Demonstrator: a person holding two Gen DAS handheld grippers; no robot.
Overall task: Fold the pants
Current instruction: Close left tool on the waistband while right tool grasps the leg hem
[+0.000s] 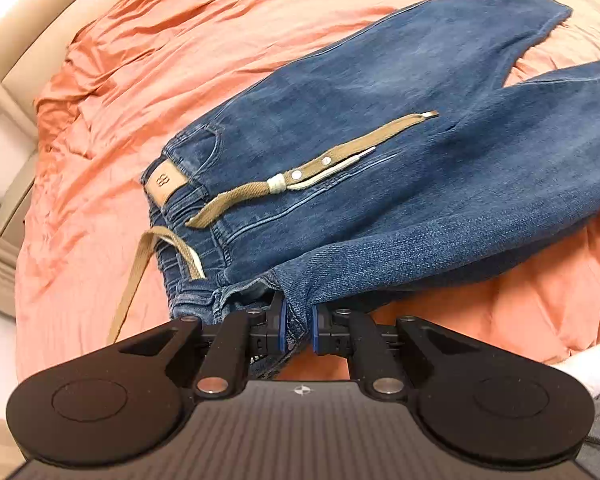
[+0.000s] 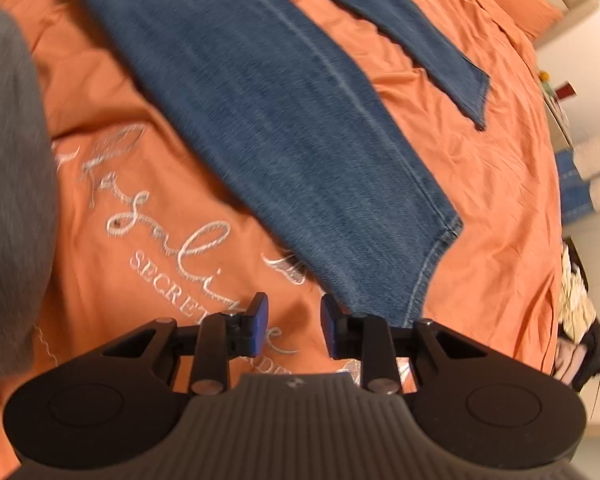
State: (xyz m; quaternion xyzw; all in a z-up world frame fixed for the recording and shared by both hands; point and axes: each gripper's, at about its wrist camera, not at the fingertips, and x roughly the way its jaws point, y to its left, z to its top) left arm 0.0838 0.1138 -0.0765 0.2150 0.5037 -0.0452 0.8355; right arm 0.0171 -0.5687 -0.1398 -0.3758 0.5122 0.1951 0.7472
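1. Pants (image 1: 380, 128): blue denim, spread on the orange bedspread (image 1: 180, 40). The waistband with its tan leather patch (image 1: 165, 181) lies nearest the left gripper; both legs run away from that patch toward the far side of the bed.
2. Tan drawstring (image 1: 300, 172): one end lies across the front of the pants just beyond the patch; the other loops off the waistband onto the bedspread.
3. Left gripper (image 1: 299, 328): jaws narrow, blue pads pinching a fold of denim at the waist-side edge, below the patch. The cloth at the grip is pulled up off the bedspread.
4. Right gripper (image 2: 294, 322): jaws part-way apart, nothing between them (only orange cloth and embroidered lettering show in the gap). The hem (image 2: 428, 272) of the nearer leg sits just beside its right finger; contact cannot be told.
5. Second leg's hem (image 2: 476, 96) lies further off, apart from the first.
6. Grey sleeve (image 2: 8, 184) at the right view's left edge.
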